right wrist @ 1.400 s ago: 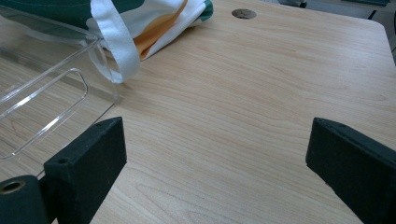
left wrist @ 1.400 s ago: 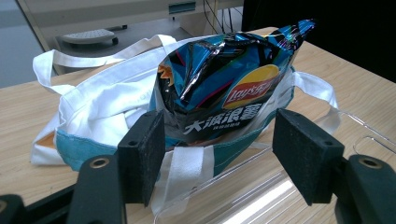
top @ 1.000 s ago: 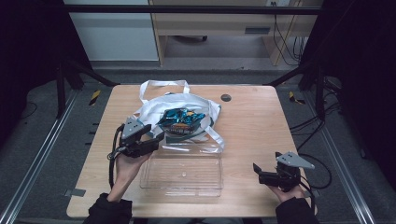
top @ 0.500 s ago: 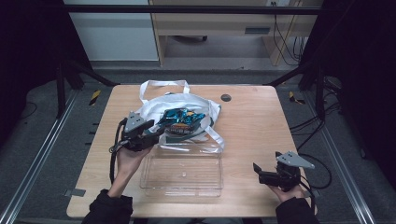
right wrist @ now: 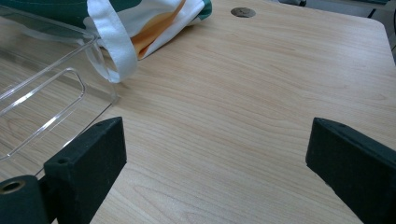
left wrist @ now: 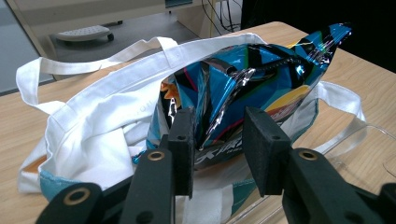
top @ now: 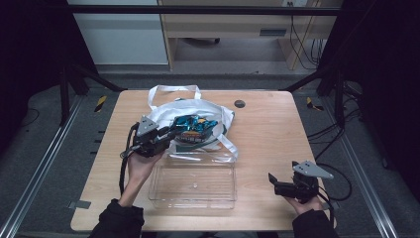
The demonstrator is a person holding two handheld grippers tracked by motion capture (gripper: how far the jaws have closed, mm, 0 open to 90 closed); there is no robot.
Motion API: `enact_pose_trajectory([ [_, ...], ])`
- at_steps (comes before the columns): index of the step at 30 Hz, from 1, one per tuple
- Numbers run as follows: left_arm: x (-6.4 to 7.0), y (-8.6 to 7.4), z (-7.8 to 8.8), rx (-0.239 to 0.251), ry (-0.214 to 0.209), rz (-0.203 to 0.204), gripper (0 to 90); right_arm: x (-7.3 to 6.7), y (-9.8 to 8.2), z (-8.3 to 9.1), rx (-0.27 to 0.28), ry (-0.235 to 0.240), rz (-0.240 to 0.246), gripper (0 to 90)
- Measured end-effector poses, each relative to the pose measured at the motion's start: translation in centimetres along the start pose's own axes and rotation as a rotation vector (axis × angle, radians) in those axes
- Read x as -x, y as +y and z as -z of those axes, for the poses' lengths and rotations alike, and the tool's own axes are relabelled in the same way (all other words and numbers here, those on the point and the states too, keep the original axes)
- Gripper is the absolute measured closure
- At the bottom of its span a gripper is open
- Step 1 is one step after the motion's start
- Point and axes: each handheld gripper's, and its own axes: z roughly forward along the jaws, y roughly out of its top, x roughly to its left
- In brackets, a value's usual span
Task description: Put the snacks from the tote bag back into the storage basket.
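At the near edge of the wooden desk point(top: 277, 134) the right gripper point(top: 278, 186) rests low in the person's hand with its fingers spread wide and nothing between them, and just to its left lies the clear plastic tray point(top: 193, 183), which is empty. Beyond the tray the left gripper point(top: 171, 135) reaches into the mouth of the white cloth bag point(top: 198, 106) — its fingers point(left wrist: 183, 140) are partly closed around the shiny blue snack packet point(left wrist: 252, 88), close on both sides, but whether they already press it I cannot tell. Farther back, a small dark round disc point(top: 239, 103) sits in the desk surface.
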Motion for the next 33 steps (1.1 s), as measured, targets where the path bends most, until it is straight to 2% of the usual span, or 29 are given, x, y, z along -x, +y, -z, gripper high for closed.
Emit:
enact_pose_trajectory([
  [10,0.6,1.0,-1.1,-0.003,0.026,-0.033,62.2,0.0,0.0,0.0,0.0,0.003,-0.003,5.4],
  [15,0.3,1.1,-1.5,-0.008,0.022,-0.012,69.6,0.0,0.0,0.0,-0.001,0.005,-0.001,5.4],
  [18,0.3,1.2,-1.5,-0.01,0.027,-0.014,76.8,0.0,0.0,-0.1,-0.002,0.006,-0.002,5.4],
  [25,0.4,1.3,-1.6,-0.011,0.036,-0.015,87.2,0.0,0.0,0.0,-0.003,0.006,-0.003,5.4],
  [33,0.6,1.4,-1.2,0.025,0.018,0.018,89.4,0.0,0.0,0.0,-0.004,0.009,-0.005,5.4],
])
